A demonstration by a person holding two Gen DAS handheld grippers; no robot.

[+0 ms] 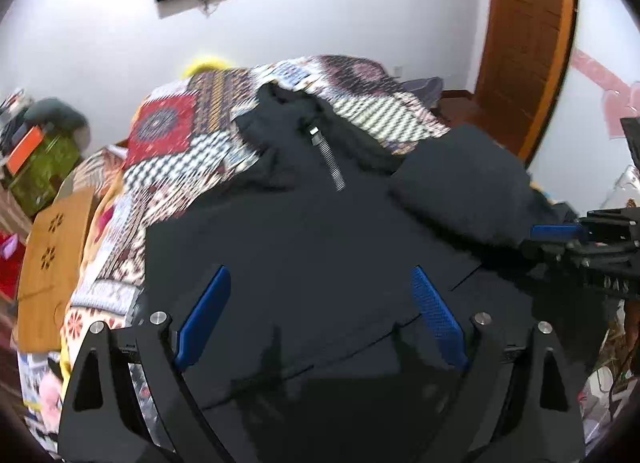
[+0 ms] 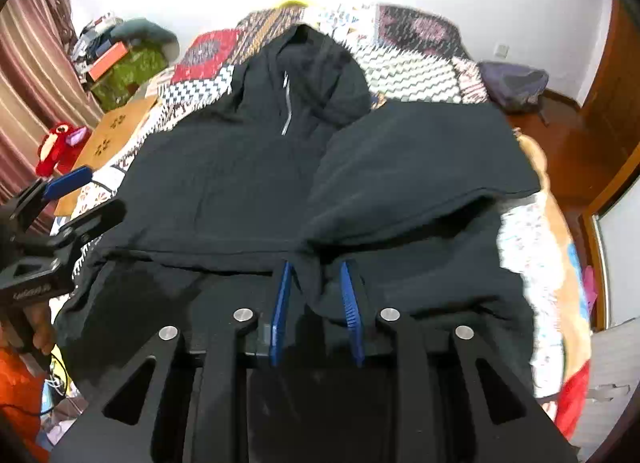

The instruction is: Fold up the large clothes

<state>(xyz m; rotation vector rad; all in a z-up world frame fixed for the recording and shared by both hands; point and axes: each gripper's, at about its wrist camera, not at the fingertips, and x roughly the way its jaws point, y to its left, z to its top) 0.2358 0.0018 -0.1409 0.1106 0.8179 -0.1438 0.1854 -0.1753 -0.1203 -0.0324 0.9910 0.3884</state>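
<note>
A large black zip-neck hooded garment [image 1: 312, 231] lies spread on a patterned quilt [image 1: 188, 159], hood toward the far wall. In the right wrist view the garment [image 2: 240, 179] has its right side folded over toward the middle. My left gripper [image 1: 320, 283] is open and empty, hovering over the garment's body. My right gripper [image 2: 316, 267] is shut on a bunched fold of the black fabric near the front hem. The right gripper also shows at the right edge of the left wrist view [image 1: 560, 235], and the left gripper shows at the left of the right wrist view [image 2: 68, 179].
The quilt [image 2: 416, 67] covers a bed. A wooden board [image 1: 52, 255] lies at the bed's left edge, with a red plush toy [image 2: 60, 147] beside it. A green box [image 1: 44, 167] and clutter stand at far left. A wooden door [image 1: 528, 47] is at right.
</note>
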